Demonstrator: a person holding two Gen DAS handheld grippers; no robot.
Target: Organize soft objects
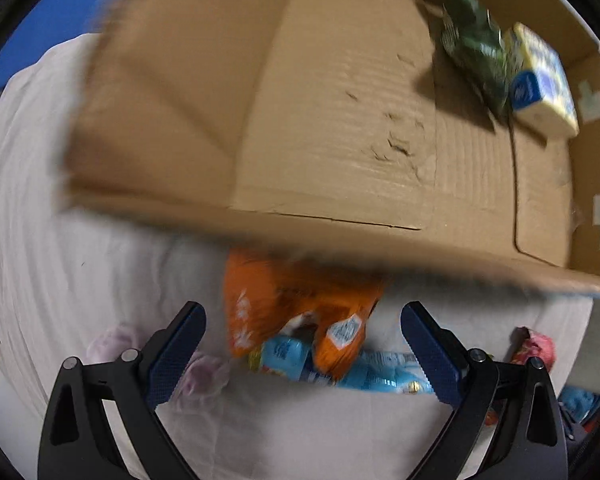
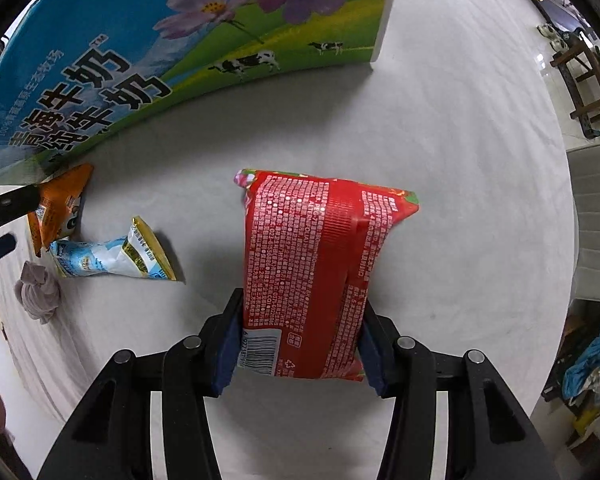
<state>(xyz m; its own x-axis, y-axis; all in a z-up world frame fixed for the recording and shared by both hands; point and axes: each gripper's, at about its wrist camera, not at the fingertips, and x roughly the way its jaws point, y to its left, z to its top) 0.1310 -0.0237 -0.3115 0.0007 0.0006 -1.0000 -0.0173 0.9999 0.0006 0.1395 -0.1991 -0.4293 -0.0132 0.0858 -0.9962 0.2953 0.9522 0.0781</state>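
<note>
My right gripper (image 2: 300,336) is shut on a red snack packet (image 2: 312,264) and holds it above the white cloth. My left gripper (image 1: 302,340) is open and empty, above an orange packet (image 1: 288,308) and a light blue packet (image 1: 340,368) lying by the cardboard box (image 1: 340,120). The same orange packet (image 2: 58,208) and blue packet (image 2: 108,258) show in the right wrist view at the left. Inside the box lie a green packet (image 1: 472,44) and a yellow-and-blue tissue pack (image 1: 540,80). A lilac cloth bundle (image 2: 38,290) lies at the left; it also shows in the left wrist view (image 1: 204,372).
The box's outside carries a printed milk label with flowers and cows (image 2: 160,40). A white cloth (image 2: 460,160) covers the table. A dark wooden chair (image 2: 588,80) and a white chair (image 2: 596,220) stand beyond the table's right edge. A blue mat (image 1: 48,28) lies at far left.
</note>
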